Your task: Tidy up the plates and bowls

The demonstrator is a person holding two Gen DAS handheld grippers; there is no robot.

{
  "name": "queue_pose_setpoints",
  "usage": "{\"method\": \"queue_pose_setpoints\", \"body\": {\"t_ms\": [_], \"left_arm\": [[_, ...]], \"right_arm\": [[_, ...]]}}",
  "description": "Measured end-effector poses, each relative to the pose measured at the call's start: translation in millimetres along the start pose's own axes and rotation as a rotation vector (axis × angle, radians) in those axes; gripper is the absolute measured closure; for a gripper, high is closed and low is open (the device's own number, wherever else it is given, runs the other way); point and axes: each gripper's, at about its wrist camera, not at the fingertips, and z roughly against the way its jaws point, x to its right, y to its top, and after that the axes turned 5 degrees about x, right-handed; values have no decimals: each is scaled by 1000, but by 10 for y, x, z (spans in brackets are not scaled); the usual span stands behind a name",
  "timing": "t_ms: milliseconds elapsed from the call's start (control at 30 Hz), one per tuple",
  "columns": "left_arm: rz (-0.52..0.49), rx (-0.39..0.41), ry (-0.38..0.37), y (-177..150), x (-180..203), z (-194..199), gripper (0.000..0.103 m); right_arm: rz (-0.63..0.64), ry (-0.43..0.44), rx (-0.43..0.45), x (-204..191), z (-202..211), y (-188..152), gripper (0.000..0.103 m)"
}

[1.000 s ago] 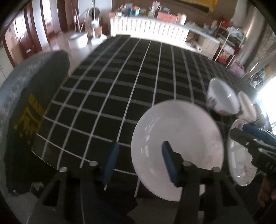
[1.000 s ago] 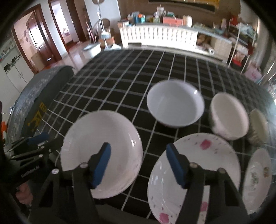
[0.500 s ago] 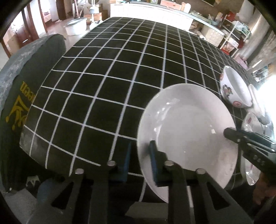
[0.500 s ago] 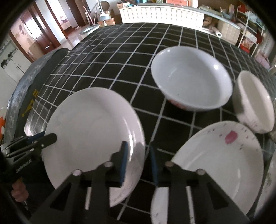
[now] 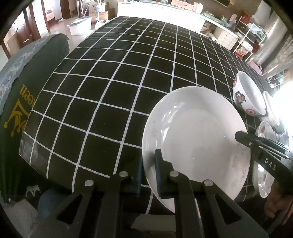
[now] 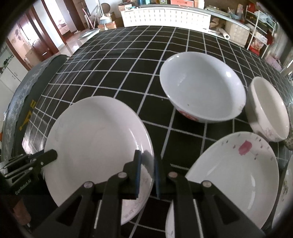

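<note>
A plain white plate lies near the front edge of the black checked tablecloth. My left gripper is shut on its left rim. My right gripper is shut on its right rim, and each gripper shows at the far side of the plate in the other's view. Right of the plate lies a pink-speckled plate. Behind them stand a large white bowl and a smaller bowl.
Another patterned plate peeks in at the far right edge. A dark green cover with yellow print hangs at the table's left end. A white cabinet stands beyond the table's far side.
Both grippers came down to the white plate and went from open to shut, one on each side of its rim.
</note>
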Motion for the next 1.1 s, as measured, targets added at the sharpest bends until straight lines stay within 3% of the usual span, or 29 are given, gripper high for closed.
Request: {"method": "queue_pose_setpoints", "body": {"t_ms": [200, 333, 567, 800, 1100], "left_arm": [[-3, -26, 9, -51, 20, 37, 93], [-17, 42, 37, -68, 30, 308, 93], [-129, 149, -53, -46, 565, 704, 93], [-208, 83, -213, -114, 1177, 605, 93], [-320, 13, -226, -181, 1758, 310, 93]], "right_arm": [[-30, 27, 24, 75, 170, -60, 86], [-37, 31, 105, 226, 556, -130, 86], [-158, -18, 161, 785, 944, -368, 86], [-231, -77, 198, 1188, 1200, -672, 86], [-298, -123, 199, 1631, 1245, -873, 86]]}}
